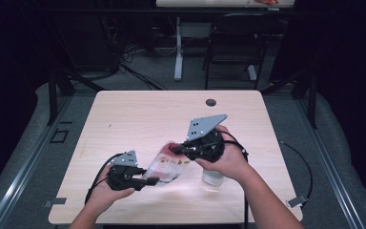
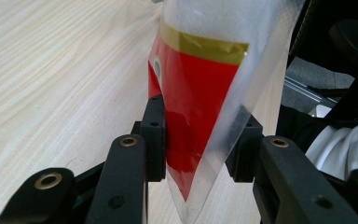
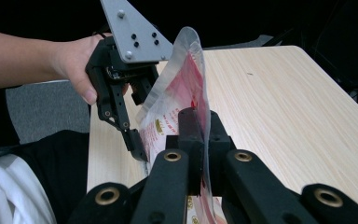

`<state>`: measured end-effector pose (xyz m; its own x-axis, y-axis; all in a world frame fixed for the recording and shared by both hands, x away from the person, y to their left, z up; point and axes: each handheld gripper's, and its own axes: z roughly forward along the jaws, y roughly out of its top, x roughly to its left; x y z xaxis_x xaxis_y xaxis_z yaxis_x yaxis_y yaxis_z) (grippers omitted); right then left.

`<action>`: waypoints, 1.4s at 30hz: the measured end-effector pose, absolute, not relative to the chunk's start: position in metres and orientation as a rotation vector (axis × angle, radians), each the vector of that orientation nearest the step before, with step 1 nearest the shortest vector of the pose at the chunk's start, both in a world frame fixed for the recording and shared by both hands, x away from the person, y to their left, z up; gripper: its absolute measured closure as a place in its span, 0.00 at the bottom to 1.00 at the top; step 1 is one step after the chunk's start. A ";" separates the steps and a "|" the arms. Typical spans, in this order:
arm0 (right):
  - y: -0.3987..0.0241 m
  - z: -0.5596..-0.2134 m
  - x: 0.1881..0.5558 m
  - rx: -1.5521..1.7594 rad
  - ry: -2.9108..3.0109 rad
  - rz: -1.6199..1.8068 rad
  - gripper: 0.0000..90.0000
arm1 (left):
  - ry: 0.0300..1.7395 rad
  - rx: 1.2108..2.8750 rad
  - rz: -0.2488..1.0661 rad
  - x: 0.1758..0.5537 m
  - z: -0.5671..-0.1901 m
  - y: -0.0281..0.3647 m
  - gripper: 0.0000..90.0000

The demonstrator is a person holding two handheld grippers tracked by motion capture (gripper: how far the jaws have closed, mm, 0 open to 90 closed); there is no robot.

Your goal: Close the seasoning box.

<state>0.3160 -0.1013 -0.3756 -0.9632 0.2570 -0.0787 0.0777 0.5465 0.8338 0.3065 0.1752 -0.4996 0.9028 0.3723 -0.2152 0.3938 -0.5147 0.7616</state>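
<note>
A clear plastic bag point(image 1: 169, 164) with red print and a gold band hangs above the light wooden table point(image 1: 124, 119), stretched between both grippers. My right gripper point(image 1: 176, 150) is shut on one edge of it; in the right gripper view its pads point(image 3: 199, 126) pinch the bag point(image 3: 177, 98) flat. My left gripper point(image 1: 150, 181) grips the opposite, lower corner. In the left gripper view its jaws point(image 2: 198, 140) stand partly apart with the puffed bag point(image 2: 196, 93) between them, a pad touching each side. The left gripper point(image 3: 142, 123) also appears in the right gripper view, straddling the bag's edge.
A small whitish container point(image 1: 213, 177) stands on the table under the right hand. A cable hole point(image 1: 211, 102) sits near the table's far edge. A black chair point(image 1: 233, 43) and another desk's leg point(image 1: 178, 47) stand beyond the table.
</note>
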 end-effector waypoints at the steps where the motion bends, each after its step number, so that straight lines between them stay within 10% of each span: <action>1: -0.102 -0.376 0.316 0.290 2.587 1.390 0.99 | 0.551 2.151 -0.028 0.306 -0.499 0.176 0.73; 42: -0.134 -0.435 0.328 0.497 2.565 1.408 0.98 | 0.606 2.211 -0.054 0.314 -0.514 0.181 0.75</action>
